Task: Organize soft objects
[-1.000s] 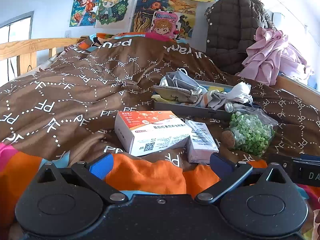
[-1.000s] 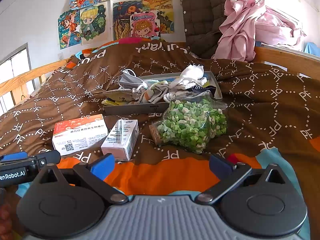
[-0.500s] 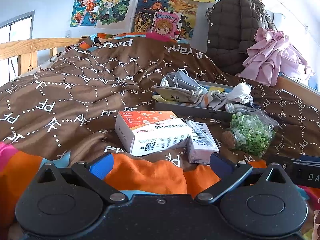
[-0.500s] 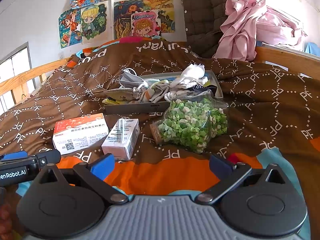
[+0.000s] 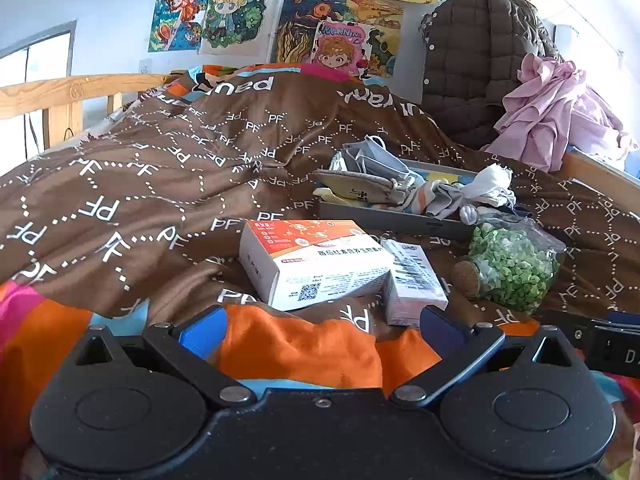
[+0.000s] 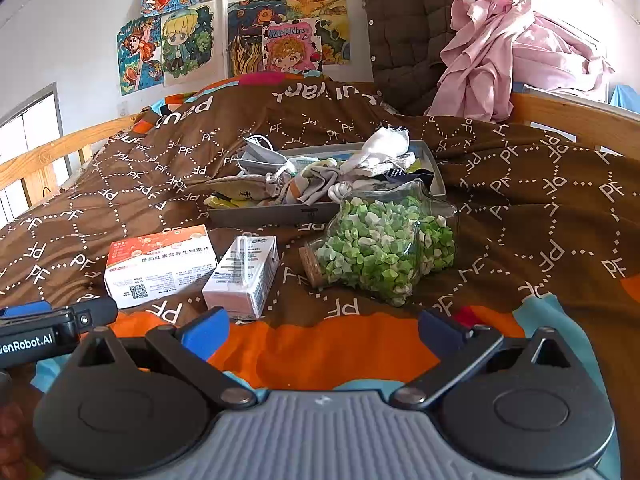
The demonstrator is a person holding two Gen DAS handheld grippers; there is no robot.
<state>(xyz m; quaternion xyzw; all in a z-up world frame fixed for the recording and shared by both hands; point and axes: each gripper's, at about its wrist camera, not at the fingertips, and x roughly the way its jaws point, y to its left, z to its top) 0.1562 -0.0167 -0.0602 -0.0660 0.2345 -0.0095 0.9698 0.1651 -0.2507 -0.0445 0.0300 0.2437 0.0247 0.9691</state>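
**Both grippers held wide over the bed, nothing gripped**

Brown "PF"-patterned bedding [image 5: 168,184] is spread across a wooden-railed bed, with cartoon posters [image 5: 240,12] pinned on the wall behind and a quilted coat [image 6: 412,28] and pink cloth [image 6: 500,52] heaped at the far right. Mid-bed, a grey tray [image 6: 276,214] is seen piled with the soft things: a grey face mask [image 6: 260,156] at its left end, a tan pouch [image 5: 360,188] at the near left edge, crumpled socks [image 6: 320,180] in the middle and a white cloth [image 6: 386,146] standing highest. Just in front of the tray's right end, a star-shaped jar [image 6: 384,244] of green paper stars is laid on its side, cork toward the left. To its left, a small carton [image 6: 244,276] is set beside an orange-and-white box [image 6: 160,264]; from the left camera the two appear to touch.

The left gripper [image 5: 320,324] is held low over an orange fold of bedding, fingers spread wide, nothing between them. The right gripper [image 6: 324,328] is likewise held apart and empty, just short of the carton and jar. Each gripper's tip is glimpsed at the edge of the other's view.
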